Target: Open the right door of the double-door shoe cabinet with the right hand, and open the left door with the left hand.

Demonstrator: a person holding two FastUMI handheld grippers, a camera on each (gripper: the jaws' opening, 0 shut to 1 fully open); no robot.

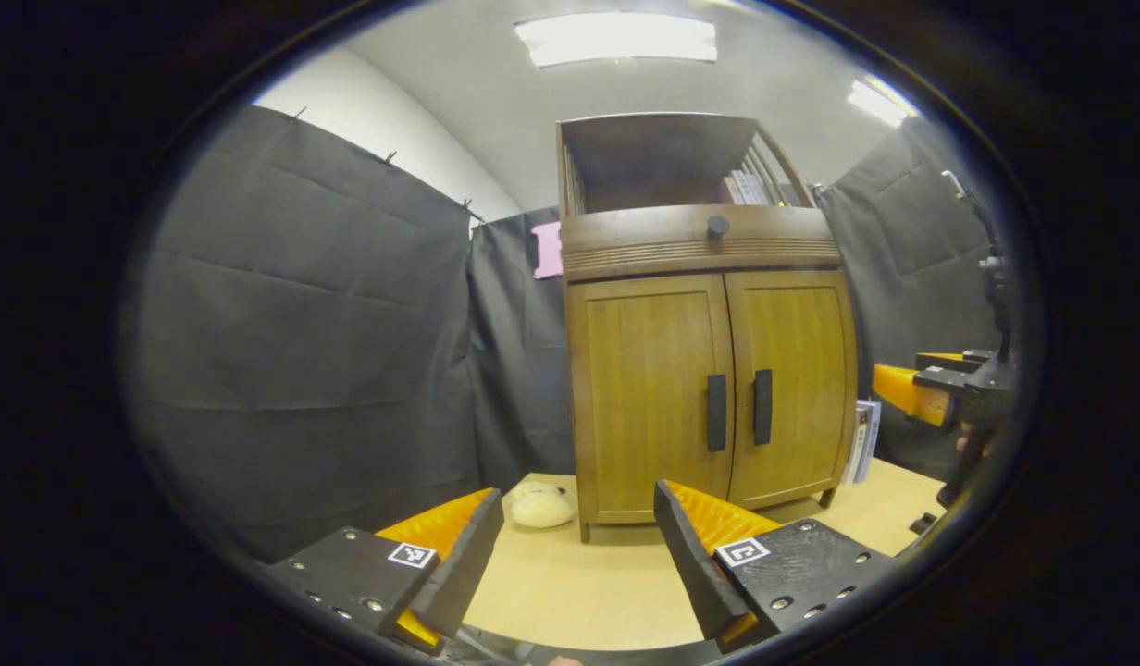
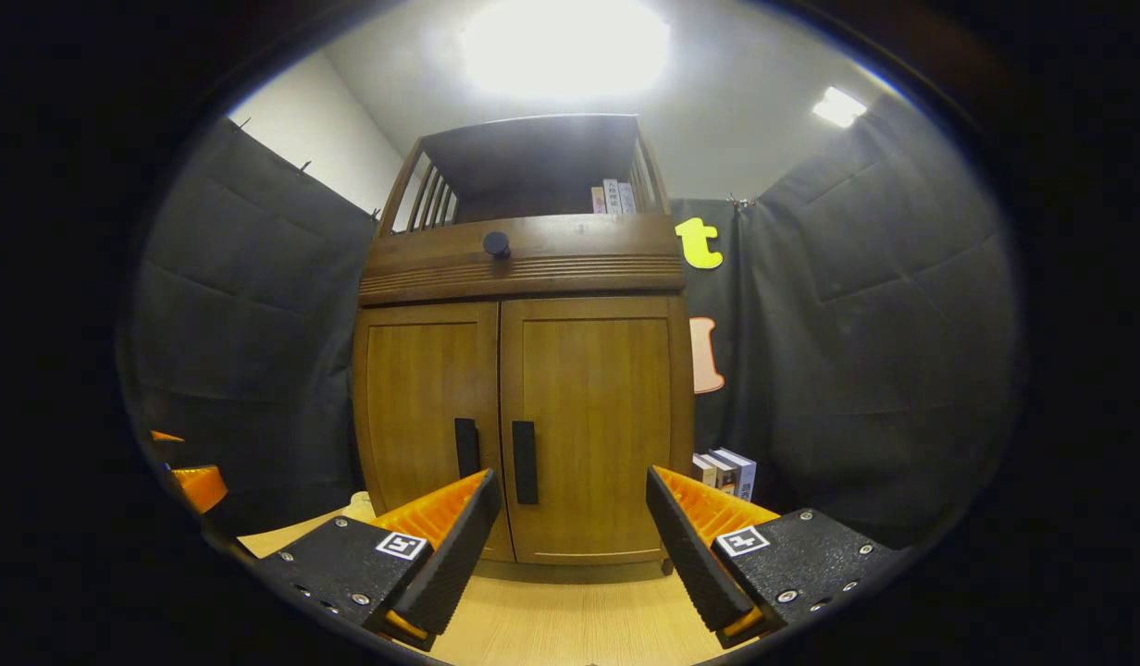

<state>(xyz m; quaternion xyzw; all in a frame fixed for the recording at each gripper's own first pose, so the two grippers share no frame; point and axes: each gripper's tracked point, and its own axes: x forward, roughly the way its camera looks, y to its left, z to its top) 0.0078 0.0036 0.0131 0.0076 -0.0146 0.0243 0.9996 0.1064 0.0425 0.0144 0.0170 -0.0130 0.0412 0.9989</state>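
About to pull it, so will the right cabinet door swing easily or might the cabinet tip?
The right door looks like stiff wood, likely swinging rigidly. Its vertical handle should give purchase. The cabinet stands tall on small feet, so it may rock.

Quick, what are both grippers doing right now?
Left gripper: open, holding nothing, short of the closed cabinet.
Right gripper: open, holding nothing.

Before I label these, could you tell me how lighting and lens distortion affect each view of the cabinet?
In the right gripper view a ceiling light blows out to white glare above the shoe cabinet, whose top shelf sits in shadow; in the left gripper view the ceiling panel is bright but keeps its outline. Both views bow the cabinet's edges, and the door handles stay sharp.
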